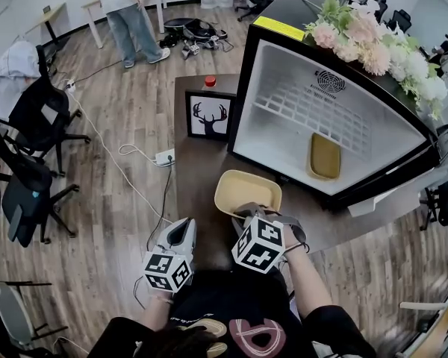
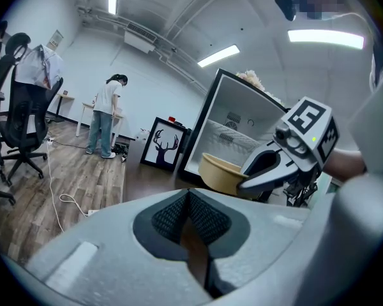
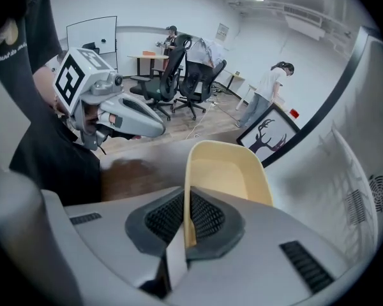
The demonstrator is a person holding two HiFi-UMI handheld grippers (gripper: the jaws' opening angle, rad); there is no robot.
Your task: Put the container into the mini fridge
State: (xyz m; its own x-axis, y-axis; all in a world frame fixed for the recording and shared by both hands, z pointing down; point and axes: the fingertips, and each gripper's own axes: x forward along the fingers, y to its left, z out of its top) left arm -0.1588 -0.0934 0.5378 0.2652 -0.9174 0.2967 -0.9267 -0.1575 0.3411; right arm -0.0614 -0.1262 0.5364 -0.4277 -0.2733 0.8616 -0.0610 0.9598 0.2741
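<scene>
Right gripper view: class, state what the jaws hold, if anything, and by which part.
The right gripper holds the container by its near rim, with the wall pinched between the jaws.

Wears a black top point(image 1: 231, 312) with a red and cream print, possibly a logo, blurred at the frame's foot. Shows pale grey moulded shells on left gripper point(image 1: 183, 228) and right gripper point(image 1: 246, 213), each with dark mesh-textured pads point(image 2: 169, 218) and a white cube point(image 1: 259, 245) of black square markers
</scene>
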